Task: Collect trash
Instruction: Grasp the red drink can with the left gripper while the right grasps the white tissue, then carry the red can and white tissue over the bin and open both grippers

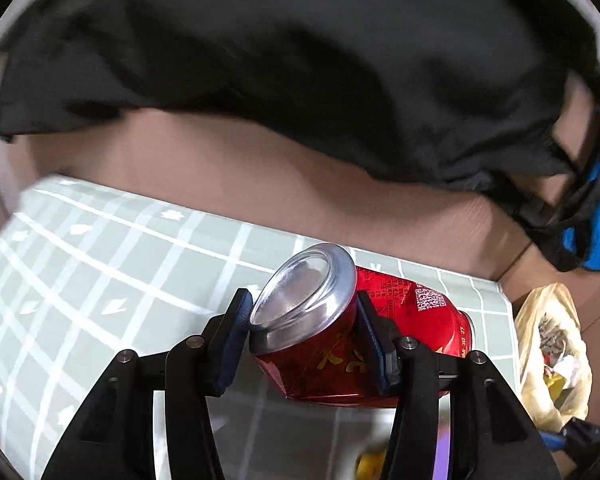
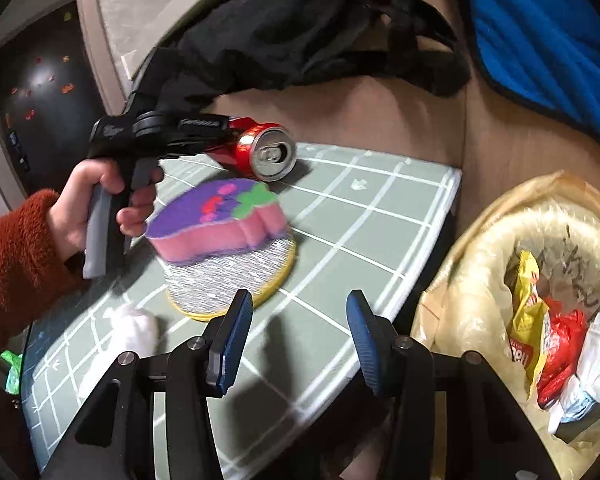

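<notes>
A red drink can [image 1: 340, 332] lies on its side on the green checked mat [image 1: 100, 280], its silver base turned toward the left wrist camera. My left gripper [image 1: 304, 320] is shut on it, with both blue pads pressed against its sides. In the right wrist view the same can [image 2: 260, 152] is at the far side of the mat, and a hand in a rust sleeve [image 2: 16, 256] holds the left gripper [image 2: 220, 132] around it. My right gripper [image 2: 296, 320] hangs open over the mat's near edge with nothing between its fingers. A yellowish trash bag [image 2: 480, 240] gapes open to the right, with wrappers inside.
A pink and purple sponge [image 2: 216, 220] rests on a round silver scrubber [image 2: 228, 280] in the middle of the mat [image 2: 360, 240]. A white crumpled wad [image 2: 134, 328] lies near the left front. Black fabric [image 2: 280, 32] and blue fabric [image 2: 540, 40] lie on the brown surface behind.
</notes>
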The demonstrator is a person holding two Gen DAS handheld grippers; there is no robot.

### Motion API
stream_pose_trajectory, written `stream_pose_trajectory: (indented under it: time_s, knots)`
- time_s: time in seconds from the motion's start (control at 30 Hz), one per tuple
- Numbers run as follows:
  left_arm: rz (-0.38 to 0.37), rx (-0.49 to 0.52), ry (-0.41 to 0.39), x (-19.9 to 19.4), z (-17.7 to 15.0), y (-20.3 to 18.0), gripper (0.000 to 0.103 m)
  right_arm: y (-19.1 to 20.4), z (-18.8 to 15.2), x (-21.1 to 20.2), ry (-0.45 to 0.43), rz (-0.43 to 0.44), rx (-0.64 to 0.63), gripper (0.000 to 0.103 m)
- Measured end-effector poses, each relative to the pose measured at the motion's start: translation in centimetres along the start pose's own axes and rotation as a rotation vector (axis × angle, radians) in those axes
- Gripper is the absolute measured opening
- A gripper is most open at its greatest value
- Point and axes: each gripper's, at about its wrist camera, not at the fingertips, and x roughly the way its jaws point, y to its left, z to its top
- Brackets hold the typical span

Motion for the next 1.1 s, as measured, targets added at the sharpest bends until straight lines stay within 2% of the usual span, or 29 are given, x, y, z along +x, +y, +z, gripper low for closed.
stream_pose_trajectory:
  time_s: [0.1, 0.23, 0.37, 0.47, 0.57, 0.73, 0.83, 0.87, 1.0, 1.1]
  knots:
    - [0.033, -0.032, -0.044, -4.0, -0.7, 1.8, 0.052, 1.6, 0.2, -0.7, -0.008, 0.016, -0.033, 0.047]
    - [0.046, -0.067, -0.069, -9.2, -3.0, 4.0, 0.052, 4.1, 0.2, -1.1, 0.011, 0.088, -0.068, 0.047]
    - [0.076, -0.059, -0.085, -12.2, -5.3, 5.1, 0.052, 7.6, -0.3, -0.8, 0.058, 0.137, -0.123, 0.047]
    - [0.125, -0.040, -0.120, -14.7, -6.7, 6.0, 0.052, 10.2, -1.2, 0.0, 0.088, 0.083, -0.205, 0.047]
    - [0.136, -0.056, -0.133, -16.5, -8.1, 6.5, 0.052, 11.5, -1.8, 0.9, 0.119, 0.060, -0.238, 0.047]
    - [0.133, -0.109, -0.127, -17.5, -10.2, 7.2, 0.052, 11.8, -2.0, 1.8, 0.135, 0.034, -0.242, 0.045]
    - [0.124, -0.137, -0.114, -17.5, -11.1, 7.3, 0.052, 11.7, -1.9, 2.0, 0.138, 0.036, -0.246, 0.034]
    - [0.122, -0.141, -0.111, -17.5, -11.3, 7.2, 0.052, 11.7, -1.8, 2.1, 0.139, 0.042, -0.249, 0.024]
    - [0.132, -0.118, -0.123, -17.8, -11.6, 6.2, 0.052, 11.5, -0.9, 1.2, 0.108, 0.088, -0.232, 0.022]
    - [0.130, -0.085, -0.158, -18.8, -11.0, 4.6, 0.052, 11.0, 0.3, -0.7, 0.046, 0.083, -0.226, 0.022]
